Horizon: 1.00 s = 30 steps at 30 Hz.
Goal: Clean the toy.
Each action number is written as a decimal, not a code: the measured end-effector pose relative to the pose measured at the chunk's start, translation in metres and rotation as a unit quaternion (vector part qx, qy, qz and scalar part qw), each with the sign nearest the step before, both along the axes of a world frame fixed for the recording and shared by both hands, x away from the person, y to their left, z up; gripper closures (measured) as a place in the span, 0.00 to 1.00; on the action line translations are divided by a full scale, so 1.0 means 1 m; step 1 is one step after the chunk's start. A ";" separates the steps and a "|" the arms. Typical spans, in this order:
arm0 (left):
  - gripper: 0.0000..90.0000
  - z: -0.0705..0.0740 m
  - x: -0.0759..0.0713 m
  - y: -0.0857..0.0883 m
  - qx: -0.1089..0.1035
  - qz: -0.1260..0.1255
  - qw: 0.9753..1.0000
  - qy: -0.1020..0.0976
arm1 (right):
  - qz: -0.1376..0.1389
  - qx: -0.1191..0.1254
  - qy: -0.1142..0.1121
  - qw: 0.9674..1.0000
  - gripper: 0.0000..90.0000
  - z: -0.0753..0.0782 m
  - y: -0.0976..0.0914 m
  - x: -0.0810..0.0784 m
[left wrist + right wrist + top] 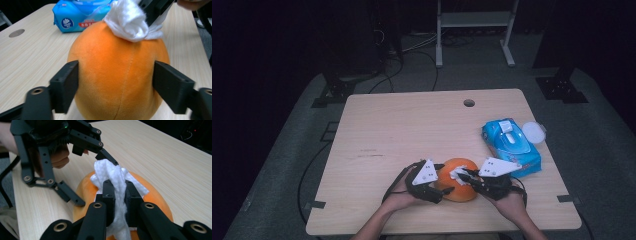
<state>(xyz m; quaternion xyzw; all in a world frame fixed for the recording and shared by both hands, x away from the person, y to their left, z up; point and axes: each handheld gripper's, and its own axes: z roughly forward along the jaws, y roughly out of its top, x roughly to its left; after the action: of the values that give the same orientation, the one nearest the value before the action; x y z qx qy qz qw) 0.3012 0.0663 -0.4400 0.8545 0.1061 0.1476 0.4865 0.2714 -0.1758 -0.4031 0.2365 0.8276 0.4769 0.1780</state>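
Item one, an orange plush ball near the middle of the table's near edge: soft, seamed fabric, judged light and squashy, likely to roll or dent under pressure, best held across its wide middle, where the left gripper has a jaw at each flank, though whether the pads press the fabric I cannot tell. Item two, a white wipe lying on the ball's top: limp, probably damp and easily torn, pinched at its bunched middle by the clenched right gripper. Item three, a blue wipes pack by the right edge.
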 end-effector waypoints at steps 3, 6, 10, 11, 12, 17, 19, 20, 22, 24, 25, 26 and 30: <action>0.32 -0.003 0.005 0.009 0.001 0.005 1.000 0.020 | -0.003 -0.016 -0.002 1.000 0.90 -0.003 -0.004 0.003; 0.30 -0.003 0.007 0.013 -0.013 0.010 0.999 0.029 | -0.026 -0.018 0.008 0.999 0.90 -0.009 -0.017 0.008; 0.17 0.007 0.004 0.002 -0.029 0.010 0.999 0.023 | -0.033 -0.007 0.009 0.999 0.90 -0.007 -0.015 0.006; 0.18 0.009 0.001 -0.002 -0.028 0.008 0.999 0.015 | -0.024 0.000 0.008 1.000 0.90 -0.006 -0.010 0.005; 0.22 0.009 -0.001 -0.005 -0.014 0.007 1.000 0.005 | -0.016 0.002 0.007 1.000 0.90 -0.005 -0.005 0.004; 0.35 0.003 0.002 0.005 -0.005 0.009 1.000 0.012 | 0.006 -0.011 -0.001 1.000 0.90 -0.006 0.001 0.004; 0.36 0.001 0.006 0.012 -0.008 0.013 1.000 0.020 | -0.012 -0.021 -0.002 1.000 0.90 -0.007 -0.007 0.008; 0.36 0.000 0.007 0.014 -0.013 0.014 1.000 0.023 | -0.021 -0.017 0.004 1.000 0.90 -0.008 -0.013 0.010; 0.33 0.001 0.008 0.014 -0.021 0.018 0.999 0.023 | -0.032 -0.008 0.016 0.999 0.90 -0.009 -0.022 0.013; 0.21 0.006 0.006 0.008 -0.030 0.019 0.999 0.021 | -0.034 -0.003 0.014 0.999 0.90 -0.010 -0.021 0.011; 0.19 0.008 0.004 0.005 -0.033 0.014 0.999 0.017 | -0.032 -0.004 0.012 0.999 0.90 -0.010 -0.018 0.010; 0.19 0.009 0.002 0.001 -0.031 0.010 0.999 0.013 | -0.028 -0.001 0.009 1.000 0.90 -0.009 -0.014 0.008; 0.31 0.005 -0.001 0.001 -0.003 0.008 1.000 -0.004 | 0.005 -0.005 -0.003 1.000 0.89 -0.006 0.001 0.003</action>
<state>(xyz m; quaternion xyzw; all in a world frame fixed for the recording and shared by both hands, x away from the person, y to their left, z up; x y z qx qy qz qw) 0.3006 0.0676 -0.4354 0.8517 0.1115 0.1541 0.4883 0.2742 -0.1749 -0.4094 0.2303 0.8305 0.4744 0.1795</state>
